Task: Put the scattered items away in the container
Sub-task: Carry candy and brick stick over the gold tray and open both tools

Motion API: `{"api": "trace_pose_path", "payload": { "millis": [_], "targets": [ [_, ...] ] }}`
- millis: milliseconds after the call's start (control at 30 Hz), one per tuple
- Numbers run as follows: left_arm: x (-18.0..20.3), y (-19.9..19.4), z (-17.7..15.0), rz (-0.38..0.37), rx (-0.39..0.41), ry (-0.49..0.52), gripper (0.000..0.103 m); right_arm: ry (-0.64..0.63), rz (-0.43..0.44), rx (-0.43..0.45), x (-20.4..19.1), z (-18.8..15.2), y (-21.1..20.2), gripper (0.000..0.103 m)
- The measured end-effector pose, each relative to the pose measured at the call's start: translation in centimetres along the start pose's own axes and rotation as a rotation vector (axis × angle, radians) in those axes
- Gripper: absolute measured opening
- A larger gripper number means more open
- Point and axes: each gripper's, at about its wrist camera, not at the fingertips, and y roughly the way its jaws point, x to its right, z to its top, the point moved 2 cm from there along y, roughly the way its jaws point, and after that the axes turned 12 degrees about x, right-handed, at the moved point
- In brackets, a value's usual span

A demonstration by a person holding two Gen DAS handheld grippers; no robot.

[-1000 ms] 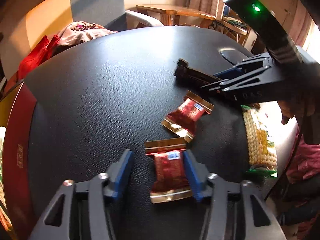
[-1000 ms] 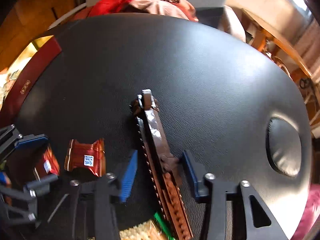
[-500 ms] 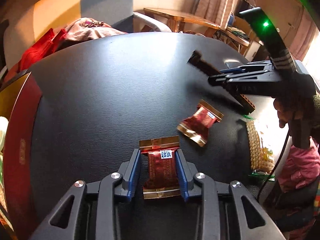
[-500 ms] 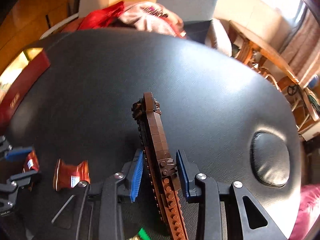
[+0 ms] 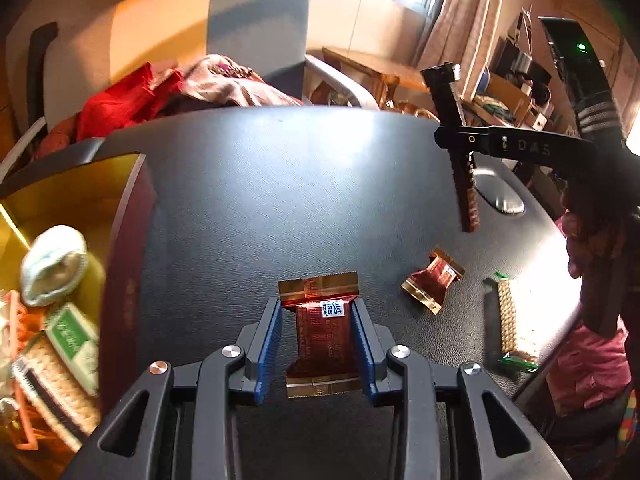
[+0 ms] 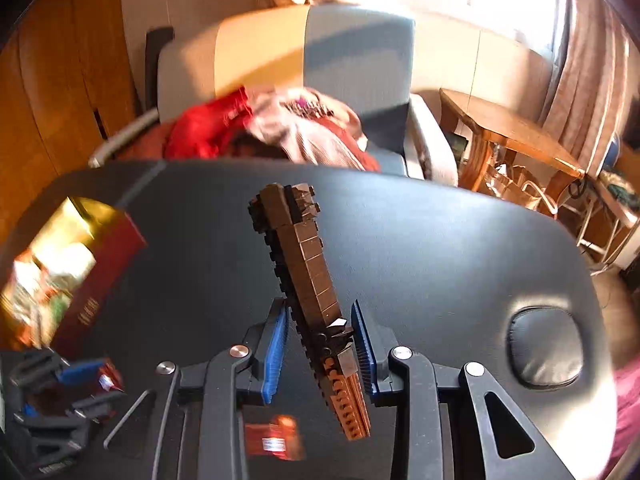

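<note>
Two claws, both loaded. Left claw (image 5: 318, 346) is closed on a red-and-gold snack packet (image 5: 322, 338), blue pads pinching its middle, packet ends sticking out front and back; it looks lifted just clear of the black table (image 5: 280, 184), though contact is hard to rule out. Right claw (image 6: 320, 354) is clamped on a long brown brick-built bar (image 6: 306, 276), gripped low on its length, bar tilted up and away, well above the table.

Container: red box with gold interior (image 5: 132, 240) at the left table edge, already holding wrapped snacks, a green-label cracker pack and a pale round item. Right wrist view shows the same box (image 6: 100, 276) left of the bar, blurred.

Left on the table: second red-and-gold packet (image 5: 434, 280) right of the held one, apart from it; cracker pack with green ends (image 5: 508, 318) near the right table edge. Clothes heaped on the chair behind, not part of the job.

Step in hand, as I judge it: carry phase, both picks done, neither item over the box yet. Next move calls for swinging both claws left to above the box opening, one after the other to avoid a clash, then opening. Long bar needs lowering flatter to fit; risk of it pivoting in the pads. Two items then remain.
</note>
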Motion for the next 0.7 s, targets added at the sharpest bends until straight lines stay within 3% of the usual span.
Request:
{"api": "trace_pose_path", "payload": {
  "millis": [333, 700],
  "targets": [
    [-4.9, -5.8, 0.7, 0.059, 0.097, -0.061, 0.034, 0.048, 0.171, 0.056, -9.7, 0.4, -2.1, 0.028],
    [-13.8, -12.2, -0.4, 0.208, 0.188, -0.196, 0.034, 0.122, 0.476, 0.017, -21.2, 1.8, -2.8, 0.028]
  ]
}}
